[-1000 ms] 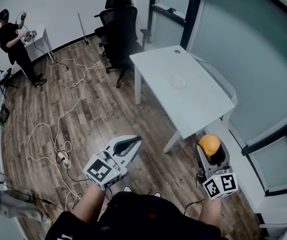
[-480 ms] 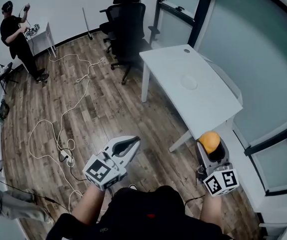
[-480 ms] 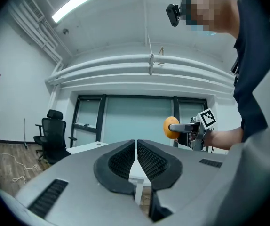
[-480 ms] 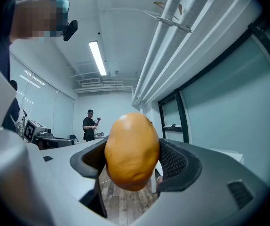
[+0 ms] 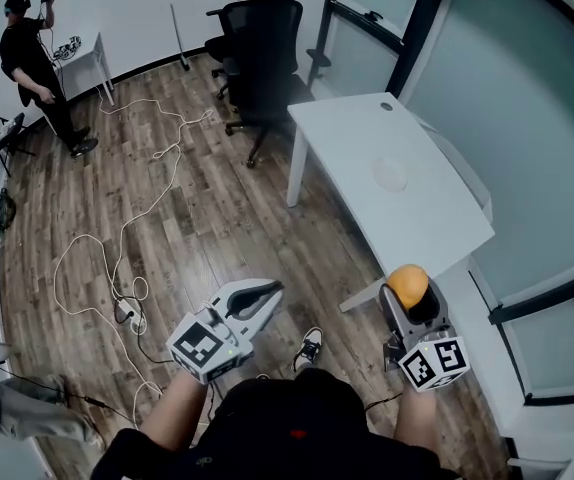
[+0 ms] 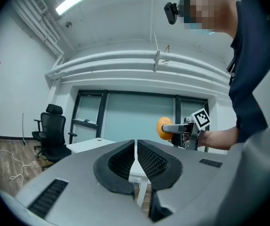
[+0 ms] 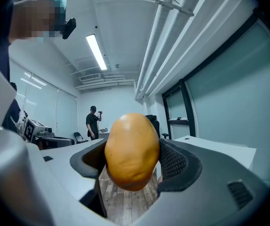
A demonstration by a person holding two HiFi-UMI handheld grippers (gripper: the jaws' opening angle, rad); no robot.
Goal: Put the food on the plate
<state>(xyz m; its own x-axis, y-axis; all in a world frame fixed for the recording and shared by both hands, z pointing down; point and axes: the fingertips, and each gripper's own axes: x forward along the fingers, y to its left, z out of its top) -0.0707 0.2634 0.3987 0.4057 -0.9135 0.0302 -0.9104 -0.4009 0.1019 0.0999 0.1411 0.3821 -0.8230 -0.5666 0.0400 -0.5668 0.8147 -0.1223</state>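
Holding a round orange food piece (image 7: pixel 131 150) between fingers of right gripper (image 5: pixel 408 292), near white rectangular bench (image 5: pixel 367 148). Fingers of left gripper (image 6: pixel 136 147) pressed together.

The floor (image 5: pixel 217 218) is showing brown wood planks with a dull sheen. The bench (image 5: pixel 367 153) is looking smooth, white and matt. The orange food (image 7: pixel 131 147) is gleaming faintly, its skin smooth. The right tongs (image 7: pixel 132 161) and left tongs (image 6: pixel 136 149) are wearing matt grey plastic shells with black ribbed pads (image 6: pixel 118 162). The office chair (image 5: pixel 267 38) is looking black and matt, its back mesh-like.
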